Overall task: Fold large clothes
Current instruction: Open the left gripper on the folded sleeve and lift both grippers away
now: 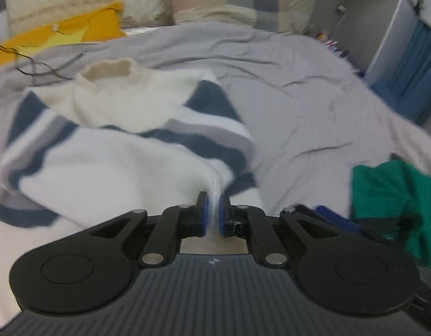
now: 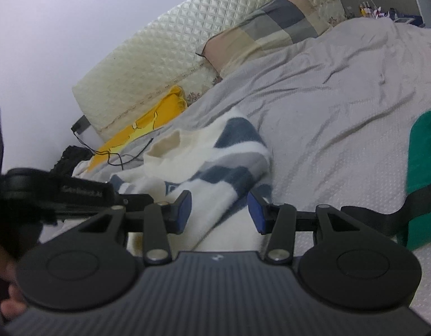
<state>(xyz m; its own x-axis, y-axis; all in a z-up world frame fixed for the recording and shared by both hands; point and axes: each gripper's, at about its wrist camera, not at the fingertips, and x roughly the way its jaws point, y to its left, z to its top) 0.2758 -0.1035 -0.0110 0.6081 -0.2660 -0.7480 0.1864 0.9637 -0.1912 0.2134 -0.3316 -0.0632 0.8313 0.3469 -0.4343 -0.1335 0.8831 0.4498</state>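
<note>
On the bed [image 1: 313, 106], which has a wrinkled grey cover, there's a big cream sweater [image 1: 109, 154] with navy and grey stripes, lying rumpled with its collar sticking up toward the headboard [image 2: 165, 56]. Left tool [image 1: 213, 214] is pinched down tight on a bit of the sweater's white fabric, you can see the cloth squeezed up between the 2 blue pads [image 1: 205, 215] and pulled taut toward the camera. Right tool [image 2: 219, 214] is spread wide, its blue pads [image 2: 256, 212] sitting either side of a fold of the same sweater [image 2: 209, 168], not gripping anything as far as I can see. From the right wrist view the left tool's black body shows at the left edge, just beside the sweater. Other stuff around: a green garment [image 1: 394, 204] off to the right near the bed edge, a yellow cloth [image 1: 61, 39] up by the quilted headboard with a thin black cable [image 2: 117, 155] trailing across it, and a plaid pillow [image 2: 271, 30] leaning against the headboard. Left view is pretty blurry.
</note>
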